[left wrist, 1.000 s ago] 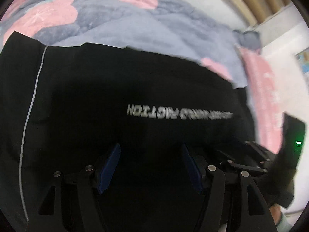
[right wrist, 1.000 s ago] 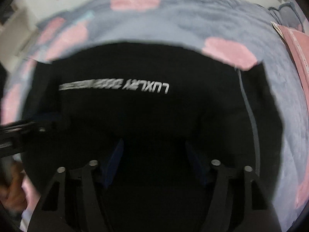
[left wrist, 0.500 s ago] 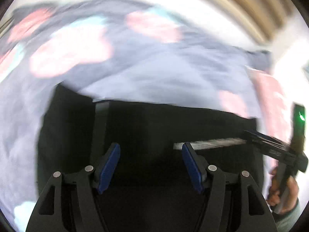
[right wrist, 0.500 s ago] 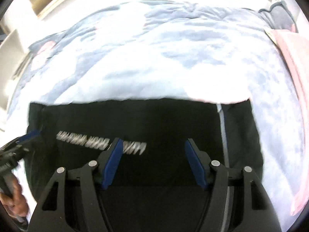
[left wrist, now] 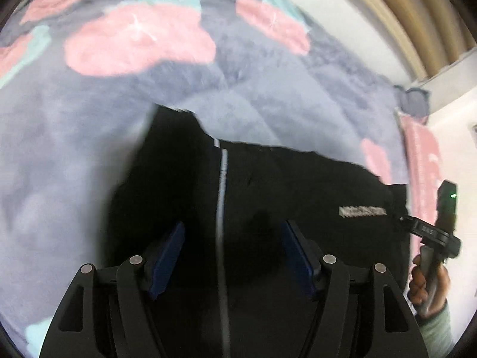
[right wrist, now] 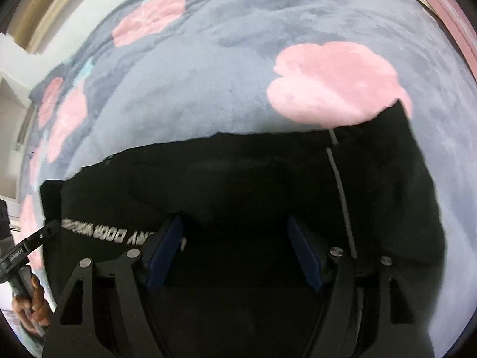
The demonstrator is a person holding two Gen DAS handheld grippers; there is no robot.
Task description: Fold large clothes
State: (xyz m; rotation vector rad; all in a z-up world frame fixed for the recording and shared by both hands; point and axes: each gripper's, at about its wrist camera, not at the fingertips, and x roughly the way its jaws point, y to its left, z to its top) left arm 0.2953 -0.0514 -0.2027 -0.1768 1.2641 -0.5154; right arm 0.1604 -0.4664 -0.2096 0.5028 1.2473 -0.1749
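Note:
A large black garment (left wrist: 283, 185) with a white side stripe and white lettering lies flat on a bed. It also shows in the right wrist view (right wrist: 238, 179). My left gripper (left wrist: 234, 238) is open and empty above the garment's left part, over the stripe. My right gripper (right wrist: 234, 238) is open and empty above the garment's right part. The right gripper also shows at the right edge of the left wrist view (left wrist: 429, 229), and the left one at the left edge of the right wrist view (right wrist: 29, 247).
The bed is covered by a grey-blue fleece blanket (left wrist: 89, 149) with pink and teal flowers, also in the right wrist view (right wrist: 223, 74). A pink cloth (left wrist: 423, 167) lies at the bed's right side. A white wall and a wooden frame (left wrist: 417, 29) stand behind.
Both grippers have pulled back and apart from close over the lettering. The left one has moved toward the garment's left stripe, the right one toward its right side. Both stayed open.

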